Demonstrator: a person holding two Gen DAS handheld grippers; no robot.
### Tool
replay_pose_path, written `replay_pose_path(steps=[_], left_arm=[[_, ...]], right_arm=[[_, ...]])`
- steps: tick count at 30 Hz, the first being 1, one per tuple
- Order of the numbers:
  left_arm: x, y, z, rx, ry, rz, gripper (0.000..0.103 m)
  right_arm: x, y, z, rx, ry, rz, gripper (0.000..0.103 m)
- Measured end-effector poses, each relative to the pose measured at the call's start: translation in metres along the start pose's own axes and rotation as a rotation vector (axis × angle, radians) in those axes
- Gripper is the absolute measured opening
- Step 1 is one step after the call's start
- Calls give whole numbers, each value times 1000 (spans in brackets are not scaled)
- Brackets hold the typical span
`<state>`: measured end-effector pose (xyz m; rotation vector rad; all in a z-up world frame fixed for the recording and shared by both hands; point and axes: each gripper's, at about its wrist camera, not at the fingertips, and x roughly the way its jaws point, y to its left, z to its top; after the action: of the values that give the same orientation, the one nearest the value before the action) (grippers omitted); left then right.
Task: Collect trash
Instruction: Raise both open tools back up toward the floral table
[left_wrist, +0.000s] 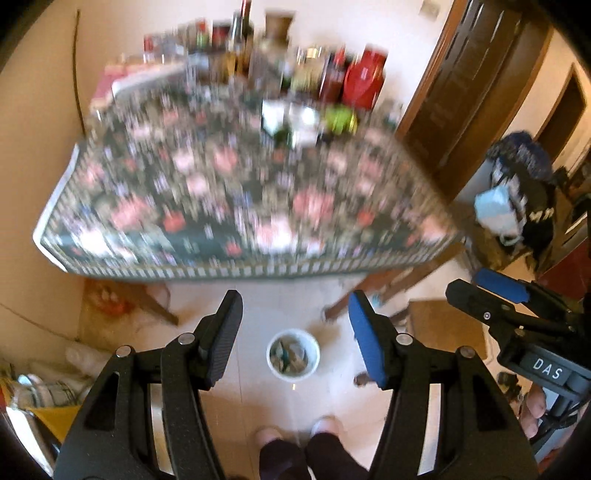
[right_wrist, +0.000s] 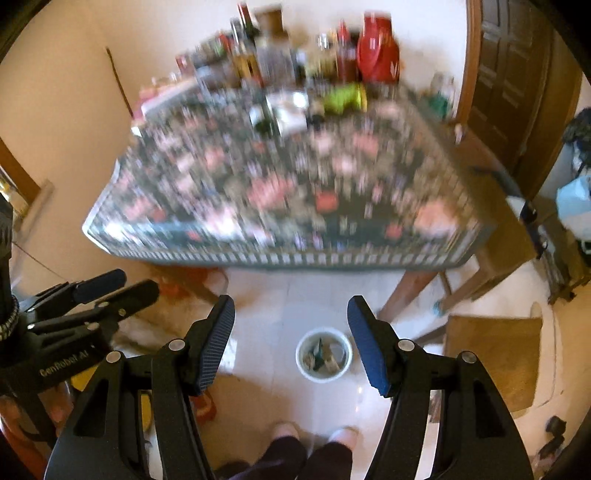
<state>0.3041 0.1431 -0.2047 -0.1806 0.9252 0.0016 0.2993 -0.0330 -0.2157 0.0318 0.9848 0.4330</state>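
Note:
A white bin (left_wrist: 293, 376) (right_wrist: 321, 377) stands on the pale floor in front of the table, with scraps of trash inside. On the floral-cloth table (left_wrist: 221, 192) (right_wrist: 295, 192), which is blurred, lie a green crumpled item (left_wrist: 340, 118) (right_wrist: 343, 98) and pale wrappers (left_wrist: 291, 122) (right_wrist: 288, 109) toward the far side. My left gripper (left_wrist: 294, 299) (right_wrist: 138, 281) hangs high over the floor, open and empty. My right gripper (right_wrist: 291, 301) (left_wrist: 467, 282) is beside it at the same height, also open with nothing between its fingers.
Bottles, jars and a red container (left_wrist: 364, 79) (right_wrist: 376, 48) crowd the table's back edge. A wooden door (left_wrist: 461, 92) is at the right. Cardboard (left_wrist: 443, 328) (right_wrist: 495, 358) lies on the floor near the table leg. A person's feet (left_wrist: 295, 432) are below the grippers.

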Motion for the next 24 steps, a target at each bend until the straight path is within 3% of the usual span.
replay_pose_path(steps=[11,19,21,24], left_arm=[[-128,-11,53,96,-296,-43,59],[-166,-13,71,111,-419,-67,68],[-165,-14,76,111,-431,-61,73],[-161,-17,84,107,-445,-32,85]], right_arm=[[-125,40,46,-10,-292,-65,60],[-163,45,64,-5,-436,-107,60],[-164,43,67,-3,-443,-104,74],[-160,37,76,-8,-473,-108,81]])
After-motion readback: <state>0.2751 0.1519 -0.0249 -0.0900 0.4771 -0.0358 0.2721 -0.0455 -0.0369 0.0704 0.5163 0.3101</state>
